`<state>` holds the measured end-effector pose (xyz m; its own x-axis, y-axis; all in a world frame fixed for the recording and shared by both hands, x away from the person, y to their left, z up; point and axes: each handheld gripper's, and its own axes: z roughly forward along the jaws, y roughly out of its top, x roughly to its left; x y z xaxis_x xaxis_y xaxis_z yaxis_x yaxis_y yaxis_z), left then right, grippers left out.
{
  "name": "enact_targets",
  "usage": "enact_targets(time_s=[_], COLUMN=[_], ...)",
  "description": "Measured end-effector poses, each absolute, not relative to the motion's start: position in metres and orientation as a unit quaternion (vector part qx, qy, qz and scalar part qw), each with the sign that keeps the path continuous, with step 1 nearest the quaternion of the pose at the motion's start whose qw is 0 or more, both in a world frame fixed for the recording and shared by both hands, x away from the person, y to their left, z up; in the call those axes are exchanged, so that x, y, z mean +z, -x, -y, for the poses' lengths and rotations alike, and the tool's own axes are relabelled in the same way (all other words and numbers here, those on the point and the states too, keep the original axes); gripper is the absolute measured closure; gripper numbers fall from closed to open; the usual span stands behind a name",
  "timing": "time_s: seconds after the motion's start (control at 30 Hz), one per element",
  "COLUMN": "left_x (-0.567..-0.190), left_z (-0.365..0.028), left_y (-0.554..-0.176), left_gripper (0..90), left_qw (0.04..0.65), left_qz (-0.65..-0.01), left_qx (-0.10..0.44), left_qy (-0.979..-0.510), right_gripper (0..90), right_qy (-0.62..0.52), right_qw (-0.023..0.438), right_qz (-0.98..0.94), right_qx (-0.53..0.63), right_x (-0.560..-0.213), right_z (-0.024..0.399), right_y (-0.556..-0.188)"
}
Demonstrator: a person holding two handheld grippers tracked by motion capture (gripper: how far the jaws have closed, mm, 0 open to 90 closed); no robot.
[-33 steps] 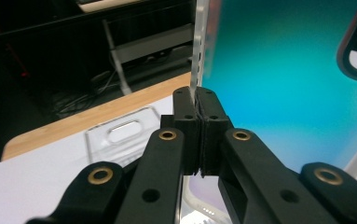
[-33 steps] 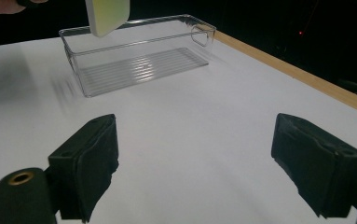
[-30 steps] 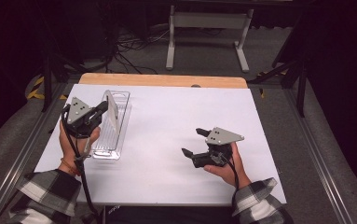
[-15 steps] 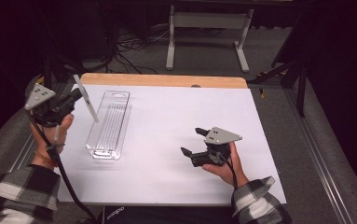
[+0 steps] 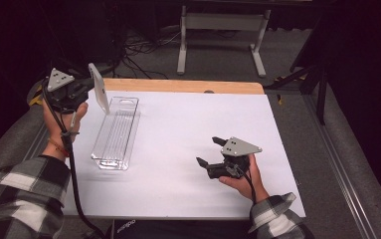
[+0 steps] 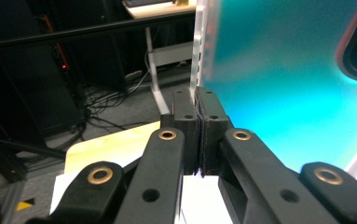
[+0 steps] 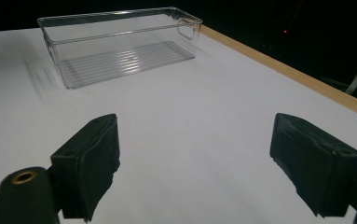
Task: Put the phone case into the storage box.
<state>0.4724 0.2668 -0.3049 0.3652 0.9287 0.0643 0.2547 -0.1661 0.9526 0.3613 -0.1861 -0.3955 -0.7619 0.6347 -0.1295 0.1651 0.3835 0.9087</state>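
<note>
clear lid [image 6: 278, 70] cut off by top and right edges, its far end blurred

the white table [image 5: 188, 129] is brightly and evenly lit from above while the room around it sinks into near black. shadows on the table are soft and faint. in the left gripper view a clear lid [image 6: 278, 70] close to the lens glows a false teal, blurred. in the right gripper view the clear bin [image 7: 120, 44] is sharp, with a smeared grey shadow beside it.
</note>
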Motion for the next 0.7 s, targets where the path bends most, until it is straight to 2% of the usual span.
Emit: enact_targets(time_s=[0.2,0.7], left_x=[-0.307,-0.342], left_z=[-0.26,-0.247], left_y=[-0.495,-0.536], left_gripper=[88.4,88.3], left_qw=[0.45,0.41], left_qz=[-0.449,-0.489], left_qx=[0.359,0.348], left_qy=[-0.684,-0.687], right_gripper=[15.9,15.9], right_qy=[-0.249,-0.246], right_qw=[0.238,0.226], right_qz=[-0.801,-0.81], right_qx=[0.49,0.482], right_x=[-0.397,-0.402], right_z=[0.185,0.183], right_y=[-0.362,-0.365])
